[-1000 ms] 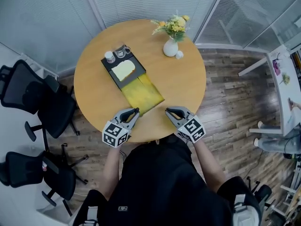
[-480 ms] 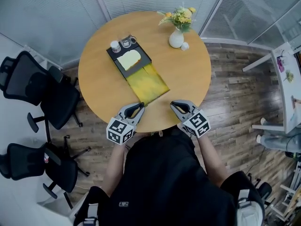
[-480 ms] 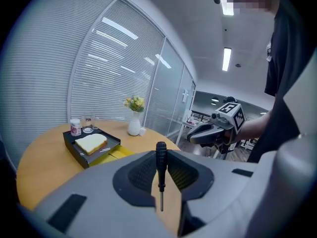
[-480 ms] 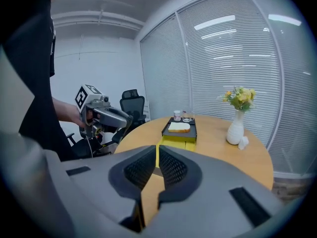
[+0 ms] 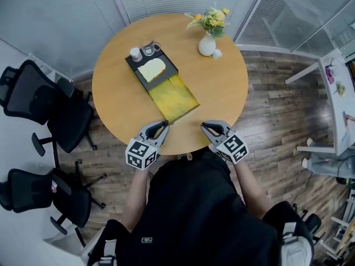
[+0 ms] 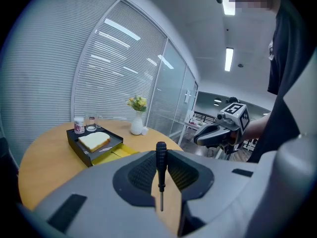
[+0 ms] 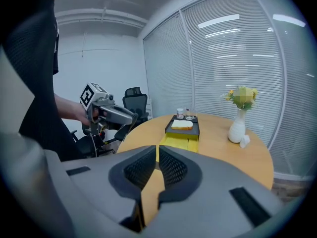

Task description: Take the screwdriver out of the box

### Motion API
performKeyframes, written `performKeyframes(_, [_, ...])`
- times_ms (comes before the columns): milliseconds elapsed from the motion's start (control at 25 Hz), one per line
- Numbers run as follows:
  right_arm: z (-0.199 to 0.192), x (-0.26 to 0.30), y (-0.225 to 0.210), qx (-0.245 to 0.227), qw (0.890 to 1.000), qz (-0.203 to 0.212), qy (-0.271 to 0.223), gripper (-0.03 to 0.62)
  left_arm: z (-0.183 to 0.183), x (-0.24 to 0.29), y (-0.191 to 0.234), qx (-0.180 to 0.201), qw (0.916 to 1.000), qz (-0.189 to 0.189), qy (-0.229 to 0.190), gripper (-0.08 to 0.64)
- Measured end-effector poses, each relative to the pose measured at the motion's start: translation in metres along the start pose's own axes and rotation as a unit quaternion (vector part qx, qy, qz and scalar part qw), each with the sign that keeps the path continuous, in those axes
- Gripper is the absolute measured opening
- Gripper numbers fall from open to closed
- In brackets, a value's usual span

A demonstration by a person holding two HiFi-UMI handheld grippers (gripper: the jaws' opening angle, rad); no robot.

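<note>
A small screwdriver (image 6: 161,163) with a black handle stands upright between the jaws of my left gripper (image 6: 161,157), which is shut on it, blade pointing down. In the head view the left gripper (image 5: 162,127) hovers over the round table's near edge (image 5: 183,146), just short of the yellow pulled-out tray (image 5: 175,97) of the black box (image 5: 145,77). A pale slab (image 5: 151,69) lies in the black part. My right gripper (image 5: 206,127) sits beside it on the right; its pads (image 7: 168,165) stand almost together with nothing between them.
A white vase of yellow flowers (image 5: 207,44) stands at the table's far right. A small jar (image 5: 135,53) and a glass (image 5: 150,49) sit at the box's far end. Black office chairs (image 5: 55,121) stand to the left; glass walls with blinds lie beyond.
Both grippers have drawn back a little from the yellow tray toward the table's near edge. The left gripper keeps its hold on the screwdriver.
</note>
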State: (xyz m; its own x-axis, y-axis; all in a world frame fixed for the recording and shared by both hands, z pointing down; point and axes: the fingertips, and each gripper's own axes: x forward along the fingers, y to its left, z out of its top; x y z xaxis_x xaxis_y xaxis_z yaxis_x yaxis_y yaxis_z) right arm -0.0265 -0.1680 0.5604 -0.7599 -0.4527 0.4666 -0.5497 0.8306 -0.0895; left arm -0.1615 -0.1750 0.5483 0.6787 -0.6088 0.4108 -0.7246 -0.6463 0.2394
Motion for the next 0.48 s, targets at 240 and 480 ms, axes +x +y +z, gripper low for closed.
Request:
performKeyframes(240, [-0.0005,-0.0004,0.0042,-0.004,1.0,-0.001,-0.001,0.017,-0.0013,0.0007,-0.0024,0.0,1.0,-0.002,-0.001,0.072])
performKeyframes(480, [0.0,-0.0025,0.0007,-0.003,1.0,-0.01,-0.004,0.017,0.0025,0.0018,-0.0048,0.005,1.0,-0.006,-0.004,0.072])
